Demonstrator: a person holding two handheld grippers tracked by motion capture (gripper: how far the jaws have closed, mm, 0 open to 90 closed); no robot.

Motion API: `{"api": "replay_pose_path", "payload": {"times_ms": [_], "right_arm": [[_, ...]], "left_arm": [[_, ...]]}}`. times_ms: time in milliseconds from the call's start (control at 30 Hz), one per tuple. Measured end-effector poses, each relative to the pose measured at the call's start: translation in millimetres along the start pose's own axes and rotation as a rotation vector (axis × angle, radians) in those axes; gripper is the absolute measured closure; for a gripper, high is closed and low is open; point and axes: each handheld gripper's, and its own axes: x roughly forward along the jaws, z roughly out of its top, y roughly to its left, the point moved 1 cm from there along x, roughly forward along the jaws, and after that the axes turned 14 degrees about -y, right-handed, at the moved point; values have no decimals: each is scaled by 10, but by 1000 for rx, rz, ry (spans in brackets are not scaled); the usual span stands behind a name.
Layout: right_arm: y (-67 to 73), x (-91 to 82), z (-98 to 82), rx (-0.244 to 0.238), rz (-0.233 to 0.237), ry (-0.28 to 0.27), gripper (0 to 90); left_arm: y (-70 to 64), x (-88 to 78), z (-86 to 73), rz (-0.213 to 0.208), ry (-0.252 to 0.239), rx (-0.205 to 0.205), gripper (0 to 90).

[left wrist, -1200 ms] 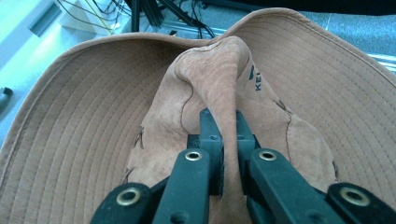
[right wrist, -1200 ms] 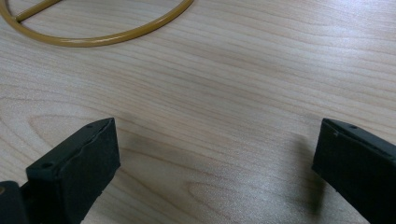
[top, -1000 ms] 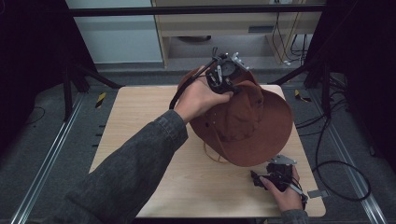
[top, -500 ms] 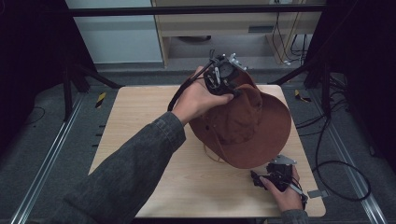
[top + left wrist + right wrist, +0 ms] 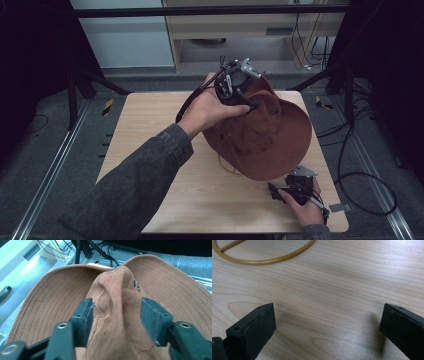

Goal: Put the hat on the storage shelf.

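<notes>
A brown wide-brimmed hat (image 5: 272, 142) lies on the wooden table (image 5: 150, 130), right of centre, with its brim tipped up at the far side. My left gripper (image 5: 244, 100) is at the hat's crown, coming in from the left. In the left gripper view its jaws (image 5: 116, 312) have just been opening, and the creased crown (image 5: 115, 305) still stands between them, no longer squeezed. My right gripper (image 5: 285, 192) rests near the table's front right corner. Its jaws (image 5: 327, 322) are wide open over bare wood.
The hat's tan chin cord (image 5: 274, 258) loops on the table just ahead of the right gripper. Black cables (image 5: 350, 165) trail over the floor at the right. A low shelf unit (image 5: 250, 30) stands beyond the table. Bare wood lies left of the hat.
Little differs in the high view. The left hand with its gripper stays at the hat's crown, and the right hand has not moved.
</notes>
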Motion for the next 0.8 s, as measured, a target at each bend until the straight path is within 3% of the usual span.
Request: {"api": "replay_pose_path", "payload": {"times_ms": [267,433,800], "right_arm": [[1,0,1,0,-1,1,6],[1,0,1,0,-2,0,6],[1,0,1,0,-1,1,5]], "left_arm": [[-16,-83,-49,4,-19,-7,222],[-35,-161,-83,22,-20,-1,152],[-81,-396,-184,26,-43,4,94]]}}
